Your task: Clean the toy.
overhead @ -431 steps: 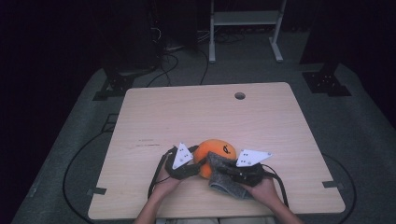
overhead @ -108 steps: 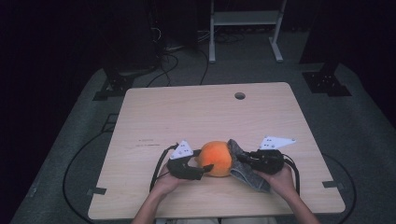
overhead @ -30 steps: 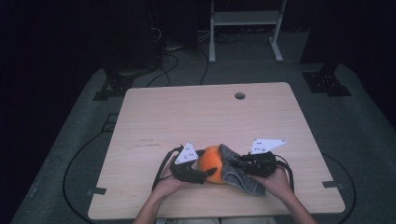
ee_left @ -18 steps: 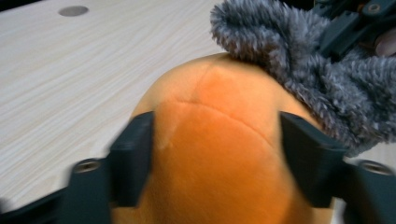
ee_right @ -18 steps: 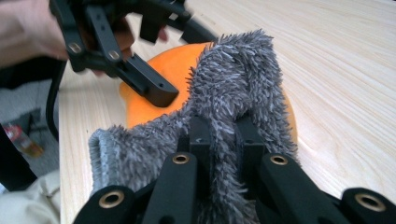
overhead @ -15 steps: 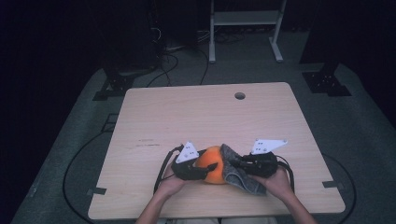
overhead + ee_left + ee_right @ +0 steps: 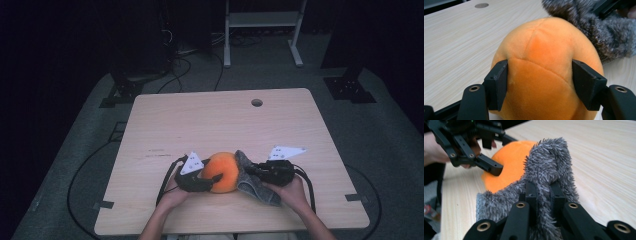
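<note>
While the left gripper (image 7: 540, 83) has its jaws around the orange plush ball (image 7: 222, 172), one on each flank, they've just been opening a little, and in the left gripper view the pads only look like they're resting on the fabric. So I'd call that a loose cradle, not a proper clamp. The right gripper (image 7: 543, 195) is pinched tight on a fold of the grey furry cloth (image 7: 252, 180), jaws nearly together with the fur bunched between them.

Everything sits near the front edge of the table (image 7: 210, 115), about mid-width, with the cloth draped against the ball's right side and touching it.

My read is the step is pulling the fuzzy cloth over or around the ball. Tips, for what they're worth:

- squeeze the left jaws in a touch first, since plush squashes and can roll out
- keep that hand steady as the anchor
- drag the cloth with the right in a slow arc over the top, not straight across, or it'll shove the ball toward the left edge
- don't release the fold until the cloth is lying where you want it
</note>
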Tool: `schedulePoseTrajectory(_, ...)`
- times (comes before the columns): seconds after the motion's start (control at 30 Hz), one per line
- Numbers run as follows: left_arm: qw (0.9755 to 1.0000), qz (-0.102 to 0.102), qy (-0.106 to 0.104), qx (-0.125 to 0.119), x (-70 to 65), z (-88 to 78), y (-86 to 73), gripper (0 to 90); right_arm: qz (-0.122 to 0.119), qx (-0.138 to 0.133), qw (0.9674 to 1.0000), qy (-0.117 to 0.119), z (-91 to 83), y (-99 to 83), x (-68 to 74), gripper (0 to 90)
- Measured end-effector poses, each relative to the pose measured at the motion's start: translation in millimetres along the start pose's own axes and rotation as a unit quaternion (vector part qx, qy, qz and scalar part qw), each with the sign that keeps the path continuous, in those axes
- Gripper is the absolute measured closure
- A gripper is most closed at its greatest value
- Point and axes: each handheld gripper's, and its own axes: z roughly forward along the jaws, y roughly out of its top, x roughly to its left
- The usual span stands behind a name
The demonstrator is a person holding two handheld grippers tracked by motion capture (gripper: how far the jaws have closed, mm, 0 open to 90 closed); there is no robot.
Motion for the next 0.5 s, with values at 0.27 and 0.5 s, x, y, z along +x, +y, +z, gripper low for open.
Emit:
schedulePoseTrajectory(0.27, 1.0000, 0.007, -0.007, -0.001, -0.7, 0.4, 0.0, 33.8, 0.030, 0.025, 0.9989, -0.026, -3.4, -9.7, -11.9, 80.4)
schedulePoseTrajectory(0.5, 0.9998, 0.017, -0.009, -0.004, -4.4, 0.2, 0.3, 34.2, 0.039, 0.033, 0.9985, -0.019, 3.5, -11.6, -14.1, 80.5)
